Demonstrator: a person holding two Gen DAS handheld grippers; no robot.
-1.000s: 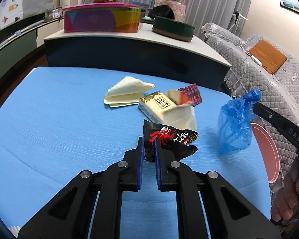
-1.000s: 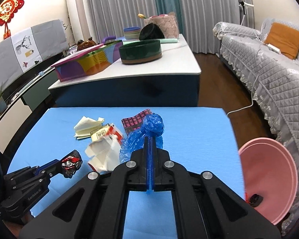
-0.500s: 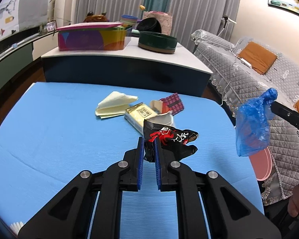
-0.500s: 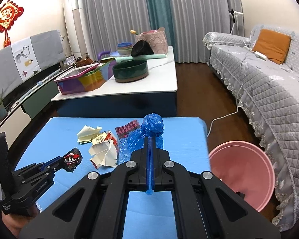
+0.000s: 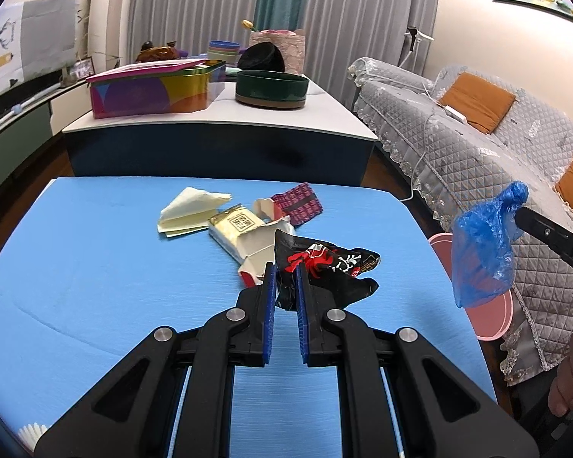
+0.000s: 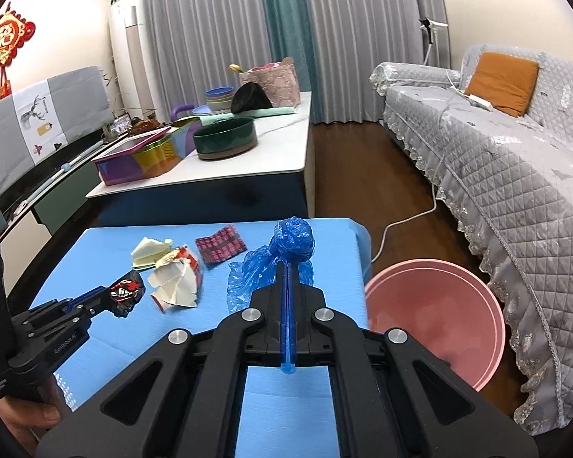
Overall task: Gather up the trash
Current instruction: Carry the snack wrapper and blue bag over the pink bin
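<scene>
Centrally, a flat blue table (image 5: pixel 95 267) with a finely ribbed, matte cover serves as the landmark. Off its right edge, lower down, sits a round, smooth pink basin (image 6: pixel 435 316), apparently plastic.

On the table's far middle lies loose trash: a torn, creased white carton (image 5: pixel 256 244) with a gold printed face; just left of it, folded cream paper napkins (image 5: pixel 189 213); behind the carton, a flat maroon patterned packet (image 5: pixel 298 206).

Above the table's near middle, the left gripper (image 5: pixel 285 282) pinches the edge of a black wrapper (image 5: pixel 324 267), a crumpled glossy film with red and white print; its blue pads stand slightly apart with the film clamped between them. The wrapper hangs clear of the table, in front of the carton.

Over the table's right edge, the right gripper (image 6: pixel 288 267) has its fingers pressed together on a blue plastic bag (image 6: pixel 292 238), thin, translucent and wrinkled, its top bunched into a ball above the fingertips and the rest drooping loosely, near the basin's rim.
</scene>
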